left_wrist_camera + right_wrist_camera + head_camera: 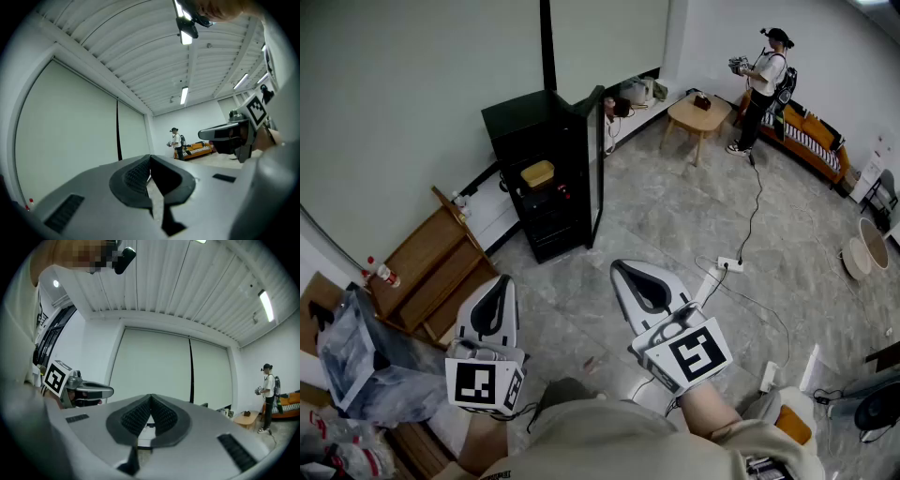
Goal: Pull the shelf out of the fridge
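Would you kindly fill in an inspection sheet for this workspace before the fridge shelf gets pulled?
Surface: grey tiled floor; no worktable in use.
Job's things: black fridge, door open; shelf inside, not pulled out, carrying a yellow item.
Clutter: wooden rack by the wall at left; plastic bags near it.
Grippers: left gripper and right gripper both shut, empty, well short of the fridge.
Cables: cable across the floor to a power strip.
Surroundings: another person beside a small wooden table; orange sofa.
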The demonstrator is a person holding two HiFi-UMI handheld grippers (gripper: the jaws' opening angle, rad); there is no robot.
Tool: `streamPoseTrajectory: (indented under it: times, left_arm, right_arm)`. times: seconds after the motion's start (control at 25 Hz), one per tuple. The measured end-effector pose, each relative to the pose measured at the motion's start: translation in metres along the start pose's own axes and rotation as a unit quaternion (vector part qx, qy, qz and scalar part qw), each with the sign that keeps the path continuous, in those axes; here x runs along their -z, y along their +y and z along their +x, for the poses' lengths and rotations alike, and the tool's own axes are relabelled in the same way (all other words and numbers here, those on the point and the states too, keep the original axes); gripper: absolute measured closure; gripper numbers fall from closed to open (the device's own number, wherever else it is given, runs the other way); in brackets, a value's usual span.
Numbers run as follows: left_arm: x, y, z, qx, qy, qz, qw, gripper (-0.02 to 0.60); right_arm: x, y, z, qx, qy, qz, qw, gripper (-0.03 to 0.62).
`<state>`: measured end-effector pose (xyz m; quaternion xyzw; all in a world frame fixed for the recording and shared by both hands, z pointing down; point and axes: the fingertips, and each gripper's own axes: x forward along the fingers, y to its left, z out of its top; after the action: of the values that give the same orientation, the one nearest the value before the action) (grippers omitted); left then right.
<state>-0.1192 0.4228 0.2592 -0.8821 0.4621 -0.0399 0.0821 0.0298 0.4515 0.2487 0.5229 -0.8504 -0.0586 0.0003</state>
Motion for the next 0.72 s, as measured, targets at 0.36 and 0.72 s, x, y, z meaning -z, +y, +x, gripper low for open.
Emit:
streamPoseTrajectory:
  times: [0.36, 0.72]
  left_arm:
    - [-0.001, -0.019, 0.002, 0.004, 0.005, 0.005, 1.0, 0.575]
    - [0.002, -0.023, 0.019, 0.01, 0.007, 0.008, 0.9999, 0.574]
  right_arm:
    - [0.0, -0.015, -0.016, 0.006, -0.022, 0.034, 0.999, 0.599]
    - [0.007, -0.031, -0.011, 0.01, -0.025, 0.047, 0.999, 0.599]
